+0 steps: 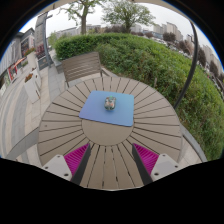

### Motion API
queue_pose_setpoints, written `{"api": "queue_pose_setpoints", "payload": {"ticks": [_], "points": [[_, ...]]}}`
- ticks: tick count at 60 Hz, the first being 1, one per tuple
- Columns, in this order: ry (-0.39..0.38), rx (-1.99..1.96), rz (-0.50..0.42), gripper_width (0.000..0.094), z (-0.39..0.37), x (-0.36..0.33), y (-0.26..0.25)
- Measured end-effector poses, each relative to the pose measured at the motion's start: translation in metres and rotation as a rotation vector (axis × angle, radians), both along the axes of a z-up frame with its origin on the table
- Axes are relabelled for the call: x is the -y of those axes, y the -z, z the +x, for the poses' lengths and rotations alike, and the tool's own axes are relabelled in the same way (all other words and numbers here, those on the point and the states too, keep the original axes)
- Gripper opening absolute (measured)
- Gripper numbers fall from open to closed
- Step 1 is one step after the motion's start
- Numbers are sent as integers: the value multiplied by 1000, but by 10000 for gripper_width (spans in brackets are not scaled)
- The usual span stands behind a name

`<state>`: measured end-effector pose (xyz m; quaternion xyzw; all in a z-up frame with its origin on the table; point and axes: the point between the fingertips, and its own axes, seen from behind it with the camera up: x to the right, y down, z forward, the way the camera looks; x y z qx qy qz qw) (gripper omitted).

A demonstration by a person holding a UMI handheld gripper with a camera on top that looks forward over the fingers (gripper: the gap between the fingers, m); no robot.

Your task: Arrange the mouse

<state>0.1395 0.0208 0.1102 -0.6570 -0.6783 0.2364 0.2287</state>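
A small grey mouse (110, 102) lies on a blue mouse mat (107, 108) near the middle of a round wooden slatted table (60, 125). My gripper (112, 160) is above the table's near edge, well short of the mat. Its two fingers (146, 157) with magenta pads are wide apart and hold nothing. The mouse is beyond the fingers, roughly in line with the gap between them.
A wooden chair (83, 66) stands at the table's far side. A green hedge (160, 60) runs behind and to the right. Paved ground (15, 110) lies to the left, with trees and buildings far off.
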Motion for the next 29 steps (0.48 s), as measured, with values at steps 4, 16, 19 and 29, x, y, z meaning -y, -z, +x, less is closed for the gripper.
{"api": "queue_pose_setpoints", "payload": {"ticks": [4, 16, 19, 29], "points": [[6, 6, 4, 850, 26, -8, -7], [1, -37, 51, 860, 42, -30, -18], [0, -46, 44, 857, 44, -30, -20], [5, -58, 28, 850, 47, -30, -21]]}}
